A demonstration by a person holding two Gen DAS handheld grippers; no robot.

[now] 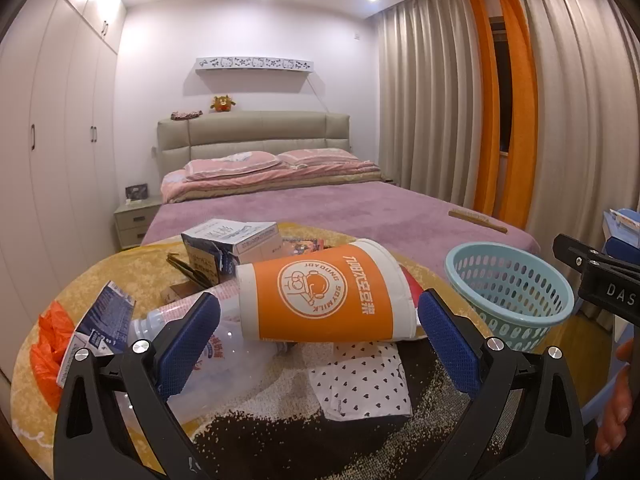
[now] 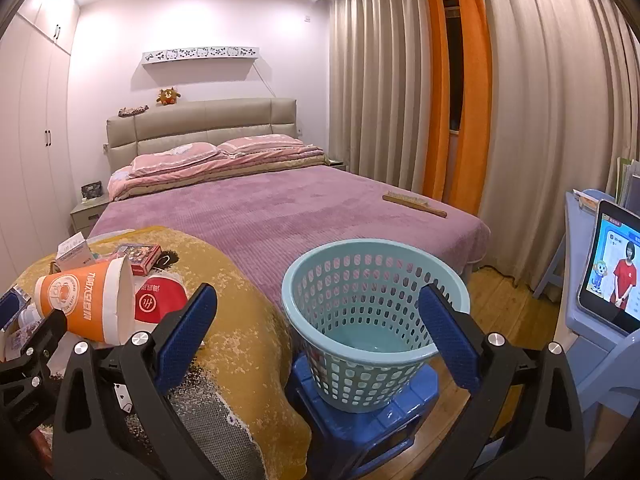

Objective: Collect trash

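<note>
An orange and white soymilk cup (image 1: 324,294) lies on its side on the yellow blanket (image 1: 132,276) at the foot of the bed, among other trash. My left gripper (image 1: 316,344) stands open just in front of the cup, its blue pads (image 1: 188,344) wide apart and touching nothing. Around the cup lie a white carton box (image 1: 236,240), a clear plastic bottle (image 1: 180,316), a heart-print wrapper (image 1: 360,380) and an orange plastic bag (image 1: 48,344). My right gripper (image 2: 320,336) is open too, facing the light-blue perforated basket (image 2: 372,312) on a blue stool (image 2: 360,428).
A purple bedspread (image 2: 260,208) covers the bed, with a wooden brush (image 2: 416,202) near its right edge. Curtains (image 2: 540,120) hang on the right. A tablet (image 2: 612,268) stands on a pale-blue desk (image 2: 580,320). A red and white bag (image 2: 160,300) lies beside the cup. Wardrobes (image 1: 60,140) line the left wall.
</note>
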